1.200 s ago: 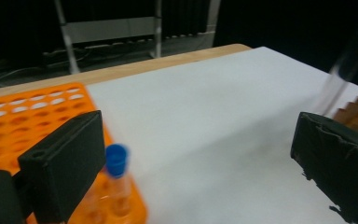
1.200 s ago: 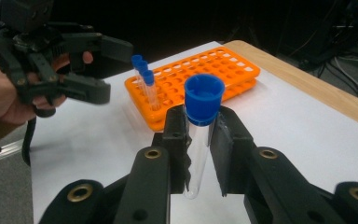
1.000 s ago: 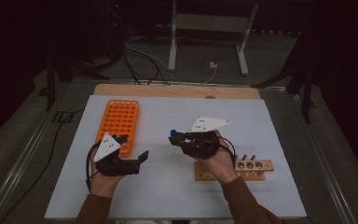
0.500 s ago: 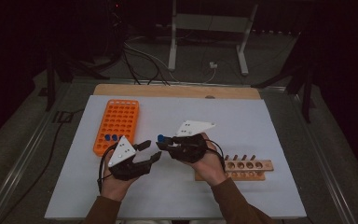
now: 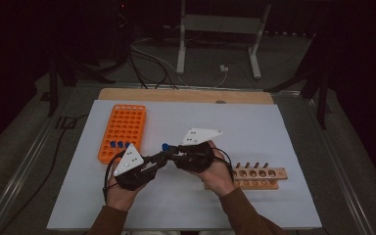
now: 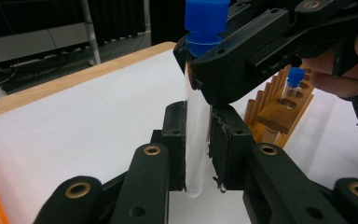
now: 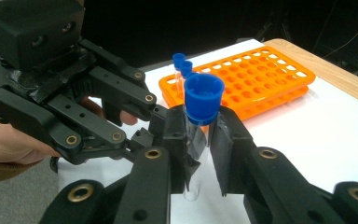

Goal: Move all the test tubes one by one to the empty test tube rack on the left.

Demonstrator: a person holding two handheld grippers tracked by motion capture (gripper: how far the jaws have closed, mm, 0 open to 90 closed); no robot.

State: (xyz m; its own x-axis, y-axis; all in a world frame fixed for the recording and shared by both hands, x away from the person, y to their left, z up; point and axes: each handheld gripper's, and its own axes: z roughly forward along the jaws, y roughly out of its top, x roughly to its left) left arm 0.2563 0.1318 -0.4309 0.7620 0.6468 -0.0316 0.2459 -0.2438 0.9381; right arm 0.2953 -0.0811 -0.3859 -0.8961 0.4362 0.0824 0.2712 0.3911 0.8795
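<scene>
Above the white counter (image 5: 274, 127), a blue-capped test tube (image 6: 197, 116) stands upright between both tools: the right hand-held gripper (image 7: 200, 140) clamps it below the cap, and the left hand-held gripper (image 6: 198, 140) (jaws just closing) pinches its lower end.

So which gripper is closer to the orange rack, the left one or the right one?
Left. The left gripper is just beside the orange rack's near corner; the right gripper is farther, toward the wooden rack.

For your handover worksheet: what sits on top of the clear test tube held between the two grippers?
A blue cap tops the test tube. The right gripper clamps just below it, the left gripper lower down. Those pads cover parts of the glass; any contents cannot be made out.
</scene>
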